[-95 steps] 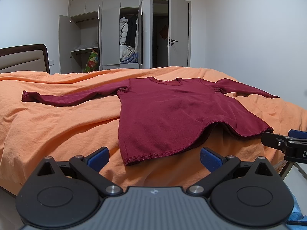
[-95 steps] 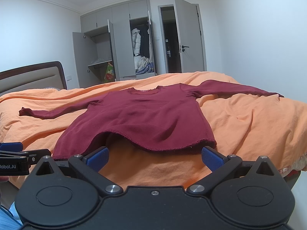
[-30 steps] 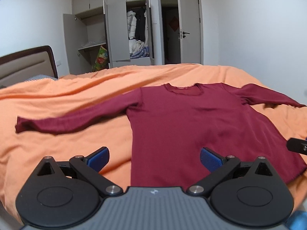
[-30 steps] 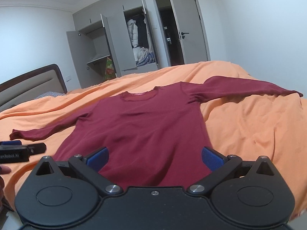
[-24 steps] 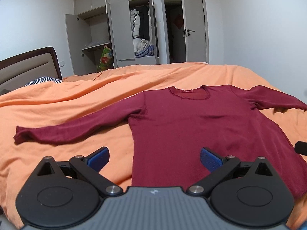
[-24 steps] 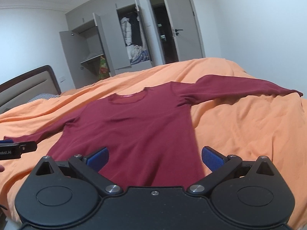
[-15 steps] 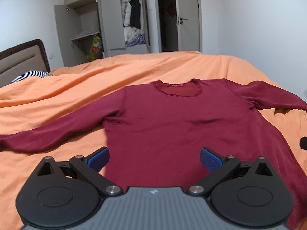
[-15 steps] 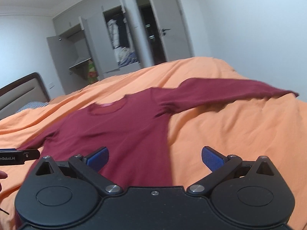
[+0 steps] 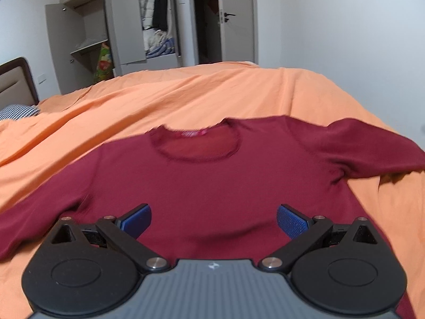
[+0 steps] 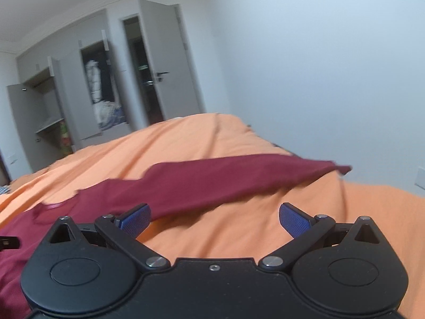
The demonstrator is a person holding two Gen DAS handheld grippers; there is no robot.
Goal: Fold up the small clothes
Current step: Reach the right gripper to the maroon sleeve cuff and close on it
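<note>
A dark red long-sleeved top lies spread flat, front up, on the orange bedcover, with its body straight ahead of the left tongs and its round neckline further out beyond them. The left tongs hover above the lower part of the body with their blue pads wide apart and nothing between them. One sleeve runs out to the left of these tongs, the other to the right, both still stretched away from the body. The right tongs are also spread apart and empty; they point across the bed, and the right sleeve lies just ahead of them, running from the shoulder at their left out to the cuff far to their right. No fold shows anywhere on the top: sleeves, sides and hem all lie open, so the folding appears not to have started. What is left, by my reading, is the whole job: bring each sleeve in over the body, then fold the body into a compact shape. The right sleeve looks like the likely first grab, given where the right tongs point. Behind the bed stands an open wardrobe, well away from both tongs.
</note>
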